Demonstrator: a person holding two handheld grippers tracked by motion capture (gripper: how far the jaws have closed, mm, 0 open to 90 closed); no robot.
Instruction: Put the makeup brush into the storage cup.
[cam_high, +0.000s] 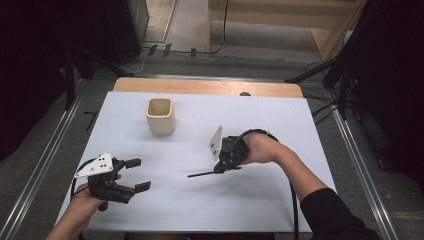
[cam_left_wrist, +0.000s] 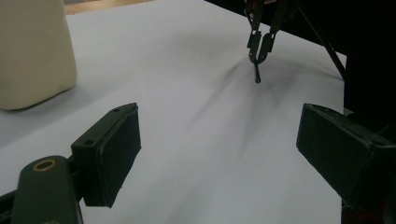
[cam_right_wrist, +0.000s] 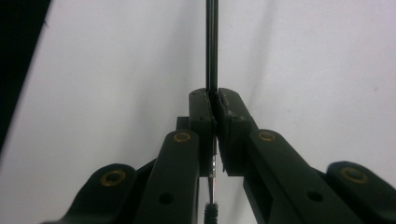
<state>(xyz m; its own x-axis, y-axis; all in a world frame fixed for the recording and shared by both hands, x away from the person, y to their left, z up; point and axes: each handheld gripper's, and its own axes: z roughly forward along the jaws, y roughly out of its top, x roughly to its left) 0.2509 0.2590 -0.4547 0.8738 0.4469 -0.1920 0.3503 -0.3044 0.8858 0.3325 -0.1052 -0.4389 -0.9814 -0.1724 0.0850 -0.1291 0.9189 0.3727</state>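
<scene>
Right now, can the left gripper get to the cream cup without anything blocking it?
Probably yes. The left gripper is open, and bare white table lies between it and the cream cup; the right gripper, holding the thin rod, sits off to the side.

High view looking forward and down over the white rectangular table sheet (cam_high: 200, 200); both gripper views riding low and close, sharing that same sheet (cam_left_wrist: 196, 140).

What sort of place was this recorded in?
Probably a lab or recording studio, not a home: a white-covered table stands between black curtains, with metal floor rails, loose cables and stand legs around it. A cream cup stands on it.
</scene>
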